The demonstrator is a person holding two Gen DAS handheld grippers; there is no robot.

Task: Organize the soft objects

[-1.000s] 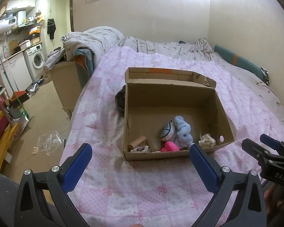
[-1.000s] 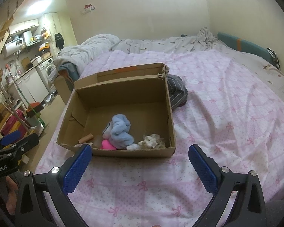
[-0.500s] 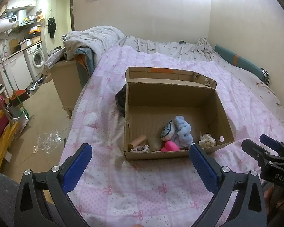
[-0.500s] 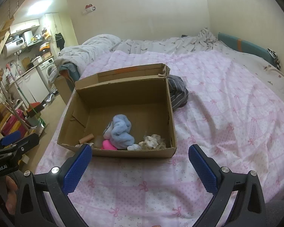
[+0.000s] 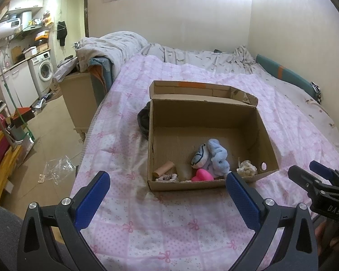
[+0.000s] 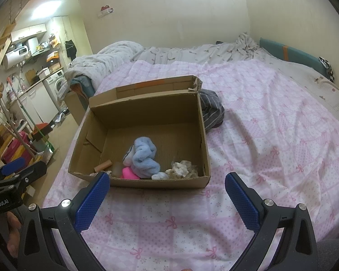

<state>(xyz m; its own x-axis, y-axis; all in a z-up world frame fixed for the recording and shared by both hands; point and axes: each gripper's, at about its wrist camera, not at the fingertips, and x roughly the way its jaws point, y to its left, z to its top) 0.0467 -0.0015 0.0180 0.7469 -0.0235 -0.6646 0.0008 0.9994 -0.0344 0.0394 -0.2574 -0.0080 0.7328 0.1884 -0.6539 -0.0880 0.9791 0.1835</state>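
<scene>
An open cardboard box (image 5: pixel 205 115) (image 6: pixel 147 113) rests on the pink patterned bedspread. Inside lie a light-blue plush (image 5: pixel 217 155) (image 6: pixel 144 155), a pink soft toy (image 5: pixel 202 175) (image 6: pixel 128 173), a cream crumpled piece (image 5: pixel 246 168) (image 6: pixel 180 169) and a cardboard tube (image 5: pixel 163 167) (image 6: pixel 102 166). My left gripper (image 5: pixel 167 194) hovers open over the bed in front of the box. My right gripper (image 6: pixel 166 194) is open too, just short of the box's near wall. Nothing sits between either pair of fingers.
A dark striped garment (image 6: pixel 211 110) (image 5: pixel 143 119) lies behind the box. Crumpled grey bedding (image 5: pixel 115 45) piles at the bed's far side. Left of the bed stand a wooden cabinet (image 5: pixel 79 99), a washing machine (image 5: pixel 43 72) and floor clutter (image 5: pixel 56 169).
Both views have shifted only slightly; the box and its contents stay put. Both grippers remain open.
</scene>
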